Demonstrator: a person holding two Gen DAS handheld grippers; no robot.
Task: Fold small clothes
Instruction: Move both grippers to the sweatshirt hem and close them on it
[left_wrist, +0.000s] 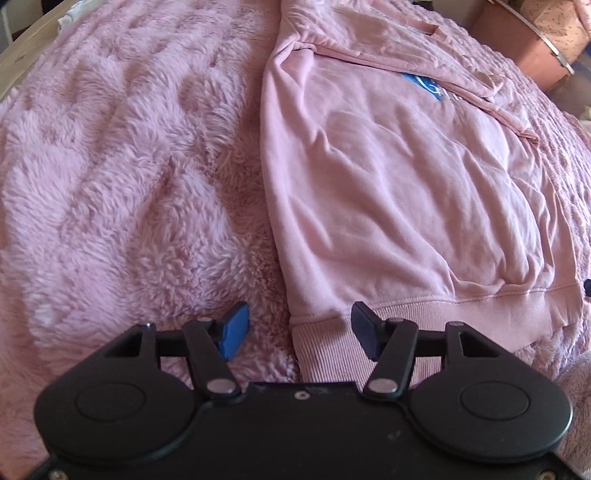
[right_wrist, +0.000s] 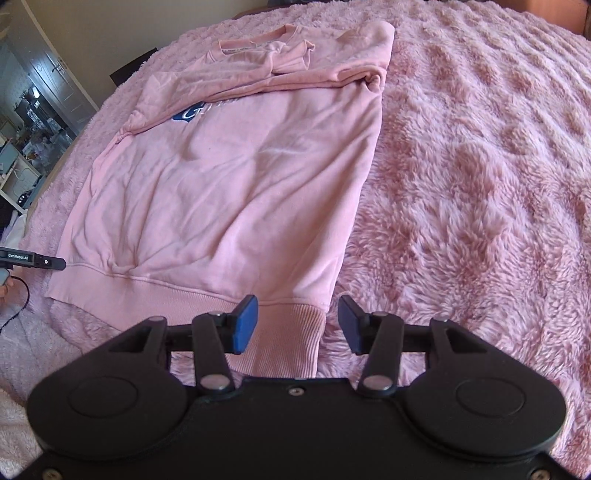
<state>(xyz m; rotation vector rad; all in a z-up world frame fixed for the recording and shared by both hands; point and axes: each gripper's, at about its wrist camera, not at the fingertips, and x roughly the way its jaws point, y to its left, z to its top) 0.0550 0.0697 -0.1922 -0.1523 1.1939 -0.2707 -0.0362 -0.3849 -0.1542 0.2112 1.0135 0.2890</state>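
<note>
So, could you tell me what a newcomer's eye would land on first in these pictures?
The pink sweatshirt, spread flat on a fluffy pink blanket, its sleeves folded across the chest over a blue logo. Next, the left gripper and right gripper, both open, at the ribbed hem's two corners.

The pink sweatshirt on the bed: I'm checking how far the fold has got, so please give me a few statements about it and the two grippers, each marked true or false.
1. The pink sweatshirt lies flat on a fluffy pink blanket. True.
2. Both sleeves hang off the bed's edge. False: they are folded across the chest.
3. The right gripper straddles a corner of the ribbed hem with its jaws apart. True.
4. The left gripper is clamped on the collar. False: it is open, at the hem's other corner.
5. A blue print shows partly under the folded sleeves. True.
</note>
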